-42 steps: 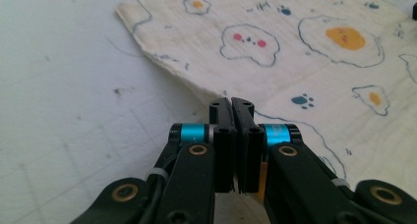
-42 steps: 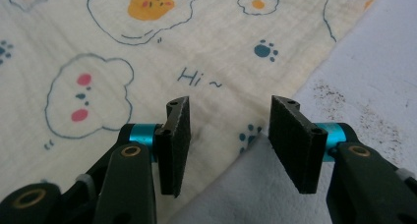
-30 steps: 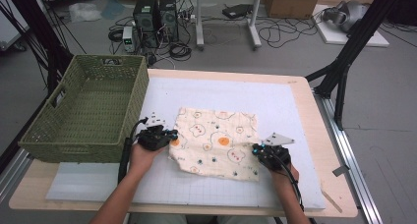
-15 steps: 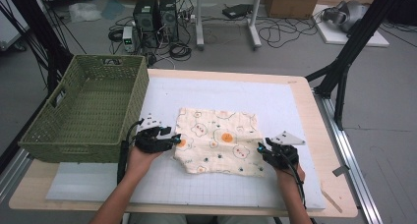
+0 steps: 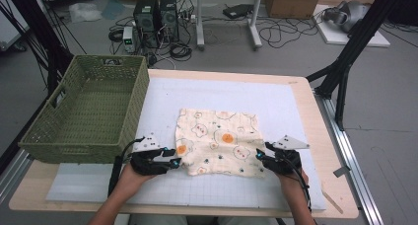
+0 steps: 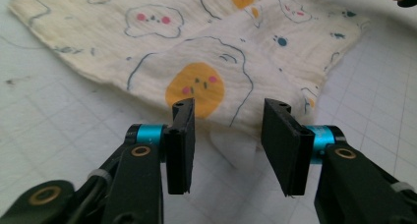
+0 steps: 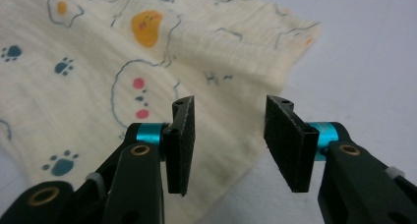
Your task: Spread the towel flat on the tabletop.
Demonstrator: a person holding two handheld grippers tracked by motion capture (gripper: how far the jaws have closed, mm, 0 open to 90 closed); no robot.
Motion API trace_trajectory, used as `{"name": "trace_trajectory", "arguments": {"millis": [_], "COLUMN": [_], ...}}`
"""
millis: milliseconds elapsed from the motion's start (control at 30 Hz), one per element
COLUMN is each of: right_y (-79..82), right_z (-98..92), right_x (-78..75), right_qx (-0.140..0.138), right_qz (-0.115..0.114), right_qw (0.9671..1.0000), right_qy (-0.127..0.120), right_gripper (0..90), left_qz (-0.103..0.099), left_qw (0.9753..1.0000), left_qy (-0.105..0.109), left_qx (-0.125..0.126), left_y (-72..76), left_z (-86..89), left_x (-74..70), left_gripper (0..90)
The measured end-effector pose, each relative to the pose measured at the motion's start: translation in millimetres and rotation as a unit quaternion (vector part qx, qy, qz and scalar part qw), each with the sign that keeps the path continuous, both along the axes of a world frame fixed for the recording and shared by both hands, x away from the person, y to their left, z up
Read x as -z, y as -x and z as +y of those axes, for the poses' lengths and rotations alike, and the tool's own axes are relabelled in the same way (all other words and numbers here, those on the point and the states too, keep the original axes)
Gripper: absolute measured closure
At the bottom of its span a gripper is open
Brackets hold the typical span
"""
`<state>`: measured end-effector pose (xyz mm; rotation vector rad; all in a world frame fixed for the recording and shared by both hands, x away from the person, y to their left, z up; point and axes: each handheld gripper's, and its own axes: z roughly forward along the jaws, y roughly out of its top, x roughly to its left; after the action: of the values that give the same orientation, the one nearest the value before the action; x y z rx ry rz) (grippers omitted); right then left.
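The cream cloth (image 5: 218, 141), printed with little faces, paw marks and orange blobs, lay flat on the white gridded mat (image 5: 276, 101) of the worktop (image 5: 323, 136), stretched between the two tongs. The left tongs (image 5: 173, 162) sat at the cloth's near corner on that side, and in the left gripper view (image 6: 227, 145) their jaws stood well apart with the cloth's edge lying on the mat just beyond the tips; nothing was pinched between them. An orange face print (image 6: 194, 89) on the cloth lay straight ahead of that gap. The right tongs (image 5: 260, 156) rested at the opposite near corner, and in the right gripper view (image 7: 228, 143) they too gaped wide and gripped nothing, the cloth's edge (image 7: 147, 81) running under the gap and spreading ahead of the left jaw, with bare mat ahead of the right jaw. A green woven basket (image 5: 88, 111) stood beyond and outward of the left tongs, near them but apart from the cloth.
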<state>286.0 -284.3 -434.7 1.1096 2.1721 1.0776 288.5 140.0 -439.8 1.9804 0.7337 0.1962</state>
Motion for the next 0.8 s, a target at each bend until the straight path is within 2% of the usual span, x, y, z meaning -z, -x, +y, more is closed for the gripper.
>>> {"name": "trace_trajectory", "arguments": {"millis": [33, 100, 133, 200, 233, 267, 300, 333, 367, 400, 433, 467, 500, 533, 567, 600, 633, 700, 800], "right_y": [0.0, -3.1, -3.1, -5.8, -7.1, -7.1, -7.4, -7.4, -7.4, -7.1, -7.2, -8.0, -8.9, -8.9, -11.0, -11.0, -10.4, -9.5, -7.2], "right_z": [0.0, 6.0, 6.0, 11.0, 11.9, 11.9, 11.1, 11.5, 11.5, 13.6, 14.1, 13.7, 12.7, 12.7, 9.3, 9.3, 7.5, 6.9, 4.7], "right_x": [0.0, 7.9, 7.9, 14.0, 15.3, 15.3, 15.2, 14.7, 14.7, 13.6, 13.3, 13.4, 13.7, 13.7, 14.2, 14.2, 13.5, 13.0, 10.2], "right_qx": [0.000, -0.020, -0.020, -0.026, -0.029, -0.029, -0.035, -0.036, -0.036, -0.020, -0.006, 0.006, 0.017, 0.017, 0.029, 0.029, 0.032, 0.032, 0.033], "right_qz": [0.000, 0.026, 0.026, 0.046, 0.050, 0.050, 0.054, 0.047, 0.047, 0.030, 0.023, 0.014, 0.011, 0.011, 0.015, 0.015, 0.016, 0.016, 0.010], "right_qw": [1.0000, 0.9994, 0.9994, 0.9986, 0.9983, 0.9983, 0.9979, 0.9982, 0.9982, 0.9988, 0.9988, 0.9985, 0.9980, 0.9980, 0.9983, 0.9983, 0.9983, 0.9985, 0.9988], "right_qy": [0.000, -0.006, -0.006, 0.000, -0.003, -0.003, -0.007, 0.002, 0.002, 0.034, 0.044, 0.053, 0.059, 0.059, 0.048, 0.048, 0.046, 0.042, 0.035], "right_gripper": [54.4, 52.2, 52.2, 51.4, 60.1, 60.1, 75.1, 84.1, 84.1, 86.1, 88.6, 88.7, 88.5, 88.5, 84.0, 84.0, 77.7, 74.9, 70.0], "left_qz": [0.003, 0.006, 0.006, 0.015, 0.015, 0.015, 0.016, 0.011, 0.002, -0.002, -0.007, -0.009, -0.001, -0.001, -0.005, -0.005, -0.004, 0.002, -0.009], "left_qw": [1.0000, 0.9999, 0.9999, 0.9998, 0.9995, 0.9988, 0.9979, 0.9969, 0.9954, 0.9936, 0.9919, 0.9902, 0.9886, 0.9886, 0.9889, 0.9889, 0.9892, 0.9911, 0.9932], "left_qy": [-0.001, 0.000, -0.001, -0.010, -0.019, -0.029, -0.037, -0.047, -0.056, -0.066, -0.068, -0.071, -0.070, -0.070, -0.056, -0.056, -0.051, -0.043, -0.035], "left_qx": [0.003, 0.009, 0.008, -0.009, -0.020, -0.037, -0.050, -0.062, -0.077, -0.092, -0.107, -0.120, -0.133, -0.133, -0.138, -0.138, -0.138, -0.126, -0.110], "left_y": [-0.1, -1.5, -2.7, -7.1, -10.0, -12.7, -16.3, -19.7, -22.8, -26.2, -28.9, -31.1, -33.9, -33.9, -31.8, -31.8, -30.2, -26.4, -17.9], "left_z": [-3.3, -9.9, -13.2, -19.9, -22.5, -25.6, -28.2, -30.1, -31.7, -32.7, -32.8, -32.7, -30.6, -30.6, -26.9, -26.9, -24.6, -18.9, -8.9], "left_x": [1.0, 1.9, 2.5, 4.3, 5.0, 6.0, 6.8, 7.0, 7.2, 7.0, 7.6, 9.2, 10.8, 10.8, 8.3, 8.3, 7.0, 4.1, -0.4], "left_gripper": [55.8, 53.6, 53.6, 54.4, 64.6, 64.6, 75.1, 82.5, 82.5, 86.2, 86.4, 86.4, 86.1, 83.4, 80.9, 77.2, 72.5, 70.1, 65.8]}}
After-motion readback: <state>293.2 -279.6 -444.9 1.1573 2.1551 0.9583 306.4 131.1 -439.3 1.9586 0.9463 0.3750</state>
